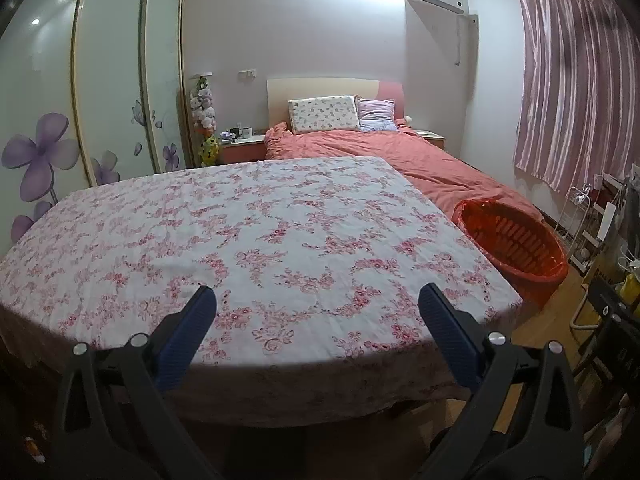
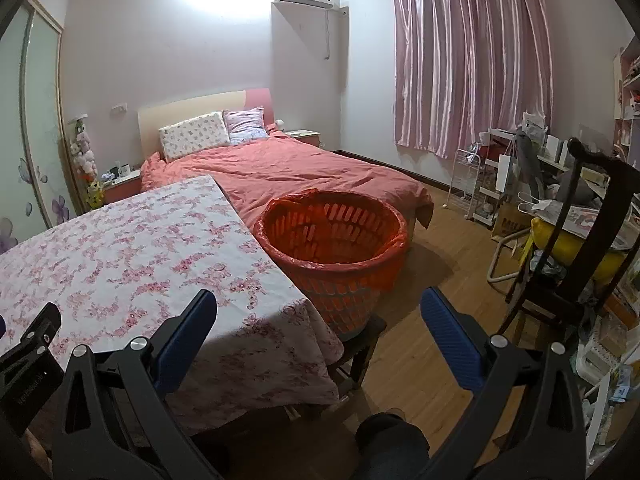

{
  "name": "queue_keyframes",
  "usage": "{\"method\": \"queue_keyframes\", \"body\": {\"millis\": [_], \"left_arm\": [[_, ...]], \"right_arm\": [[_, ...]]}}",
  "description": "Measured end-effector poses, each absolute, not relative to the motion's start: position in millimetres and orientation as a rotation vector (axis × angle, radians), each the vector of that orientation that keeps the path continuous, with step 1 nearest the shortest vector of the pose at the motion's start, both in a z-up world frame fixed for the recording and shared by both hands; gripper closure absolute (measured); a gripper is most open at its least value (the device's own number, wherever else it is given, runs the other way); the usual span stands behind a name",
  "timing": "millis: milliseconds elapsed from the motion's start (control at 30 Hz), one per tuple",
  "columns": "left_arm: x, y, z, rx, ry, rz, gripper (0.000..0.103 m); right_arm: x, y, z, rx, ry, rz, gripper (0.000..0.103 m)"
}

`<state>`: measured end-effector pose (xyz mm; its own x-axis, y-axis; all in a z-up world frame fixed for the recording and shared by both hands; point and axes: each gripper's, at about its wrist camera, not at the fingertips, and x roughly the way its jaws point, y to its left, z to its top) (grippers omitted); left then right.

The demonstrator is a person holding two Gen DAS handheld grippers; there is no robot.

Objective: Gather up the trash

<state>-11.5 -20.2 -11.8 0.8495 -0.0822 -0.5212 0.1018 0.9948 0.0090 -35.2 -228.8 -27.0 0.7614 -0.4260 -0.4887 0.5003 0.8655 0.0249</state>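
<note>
1. The left tool point(image 1: 316, 304) hovered over the near edge of the bench point(image 1: 248, 216), its fingers spread wide and holding nothing.
2. The right tool point(image 2: 318, 308) was also wide open and empty.
3. The orange basket point(image 2: 332, 240), lined with a red bag, stood just beside the bench, ahead of the right tool.

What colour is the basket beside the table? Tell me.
The basket is orange-red, lined with a matching bag; the right wrist view shows it best.
</note>
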Motion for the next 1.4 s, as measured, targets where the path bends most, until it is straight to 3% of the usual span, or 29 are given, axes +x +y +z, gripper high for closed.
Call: {"method": "queue_keyframes", "body": {"millis": [1400], "left_arm": [[-21.9, -20.5, -0.1, 0.037, 0.509, -0.091, 0.004]], "right_arm": [[-38.9, -227.2, -21.7, 0.16, 0.462, -0.491, 0.002]]}}
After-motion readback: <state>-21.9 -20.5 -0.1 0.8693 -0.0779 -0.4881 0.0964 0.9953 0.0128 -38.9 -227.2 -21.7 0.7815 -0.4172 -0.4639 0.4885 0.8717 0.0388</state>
